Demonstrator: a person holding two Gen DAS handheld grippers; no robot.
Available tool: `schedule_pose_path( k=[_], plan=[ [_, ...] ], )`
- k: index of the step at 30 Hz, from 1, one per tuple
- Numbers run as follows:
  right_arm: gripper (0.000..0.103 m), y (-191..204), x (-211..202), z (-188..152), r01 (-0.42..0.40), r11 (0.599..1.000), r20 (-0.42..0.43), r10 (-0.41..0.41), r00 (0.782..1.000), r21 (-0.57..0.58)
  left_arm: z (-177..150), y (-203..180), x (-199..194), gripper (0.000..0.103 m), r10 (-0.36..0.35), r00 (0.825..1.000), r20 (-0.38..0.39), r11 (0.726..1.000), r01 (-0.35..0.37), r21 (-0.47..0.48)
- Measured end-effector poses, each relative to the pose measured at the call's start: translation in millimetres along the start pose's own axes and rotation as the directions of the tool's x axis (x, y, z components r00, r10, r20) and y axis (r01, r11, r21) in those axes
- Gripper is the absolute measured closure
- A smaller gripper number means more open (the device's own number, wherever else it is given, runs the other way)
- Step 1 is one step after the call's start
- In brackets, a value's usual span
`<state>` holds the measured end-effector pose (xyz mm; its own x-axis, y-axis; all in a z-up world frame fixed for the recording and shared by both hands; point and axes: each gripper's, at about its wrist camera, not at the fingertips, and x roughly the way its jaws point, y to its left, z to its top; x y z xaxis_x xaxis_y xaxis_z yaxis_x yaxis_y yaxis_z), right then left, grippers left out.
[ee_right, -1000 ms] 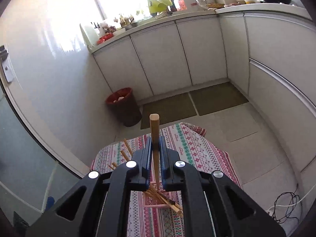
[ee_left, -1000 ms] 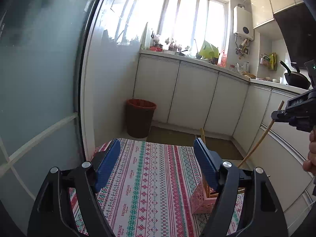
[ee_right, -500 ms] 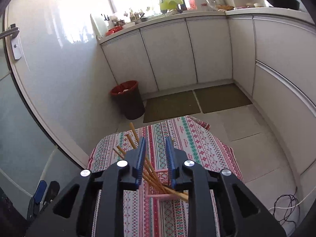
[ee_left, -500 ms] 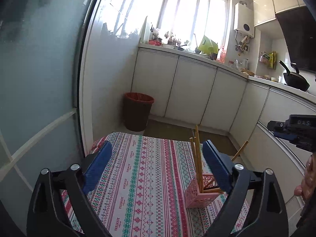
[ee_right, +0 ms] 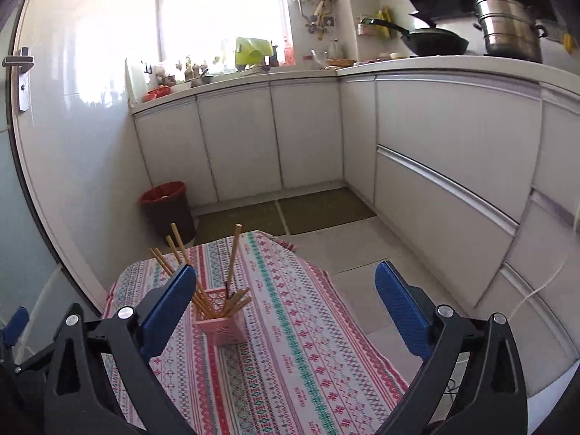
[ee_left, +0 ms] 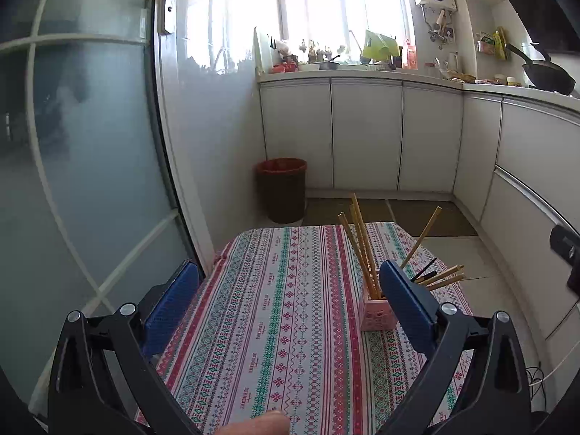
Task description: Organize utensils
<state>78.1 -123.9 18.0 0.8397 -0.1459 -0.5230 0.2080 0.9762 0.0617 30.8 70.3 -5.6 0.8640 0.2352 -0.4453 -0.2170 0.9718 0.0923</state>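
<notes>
A pink slotted holder point(ee_left: 375, 314) stands on the patterned tablecloth point(ee_left: 282, 308), filled with several wooden chopsticks point(ee_left: 357, 239) and a dark utensil. It also shows in the right wrist view point(ee_right: 220, 329), with the chopsticks point(ee_right: 232, 264) leaning out of it. My left gripper point(ee_left: 290, 297) is open and empty, above the cloth, with the holder just inside its right finger. My right gripper point(ee_right: 286, 308) is open and empty, above and behind the holder, which sits near its left finger.
A red-lined bin point(ee_left: 282, 188) stands on the floor beyond the table by white cabinets point(ee_left: 366, 134). A glass door point(ee_left: 72, 145) is at the left. A wok point(ee_right: 433, 41) and a steel pot point(ee_right: 509, 29) sit on the counter. A cable point(ee_right: 536, 286) lies at the right.
My right gripper let go of the wooden stick into the holder, opened wide and drew back. My left gripper pulled back and tilted, so more of the table shows.
</notes>
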Motion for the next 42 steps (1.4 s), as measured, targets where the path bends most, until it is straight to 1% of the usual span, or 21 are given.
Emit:
schedule_pose_path(
  k=[1,2,6,10,14,22,42],
  plan=[
    [0.007,-1,-1,-5,0.019,0.999,-0.036,-0.02,0.999,-0.03,-3,-2,-10,0.007,-0.015,1.0,0.0,1.0,0.015,0.002],
    [0.007,-3,-6,-11,0.013,0.999,-0.048,-0.014,0.999,-0.035,-3,-4,-17,0.007,-0.028,1.0,-0.003,1.0,0.028,0.004],
    [0.007,-19,-24,-26,0.041,0.999,-0.06,-0.04,0.997,0.001,-4,-12,-40,0.007,-0.028,1.0,-0.011,1.0,0.028,0.011],
    [0.007,-27,-38,-27,0.073,0.997,-0.038,-0.073,0.997,0.002,0,-18,-55,0.007,-0.022,1.0,0.0,1.0,0.022,0.022],
    [0.007,-33,-50,-26,0.061,0.998,-0.024,-0.061,0.998,0.014,2,-23,-63,0.007,-0.029,1.0,0.007,0.999,0.028,0.026],
    [0.007,-36,-55,-27,0.054,0.998,-0.021,-0.053,0.998,0.014,3,-24,-68,0.007,-0.021,1.0,0.007,0.999,0.02,0.03],
    [0.007,-39,-48,-25,0.034,0.999,-0.049,-0.032,0.998,0.026,4,-22,-63,0.007,-0.025,1.0,-0.007,0.999,0.025,0.026]
  ],
)
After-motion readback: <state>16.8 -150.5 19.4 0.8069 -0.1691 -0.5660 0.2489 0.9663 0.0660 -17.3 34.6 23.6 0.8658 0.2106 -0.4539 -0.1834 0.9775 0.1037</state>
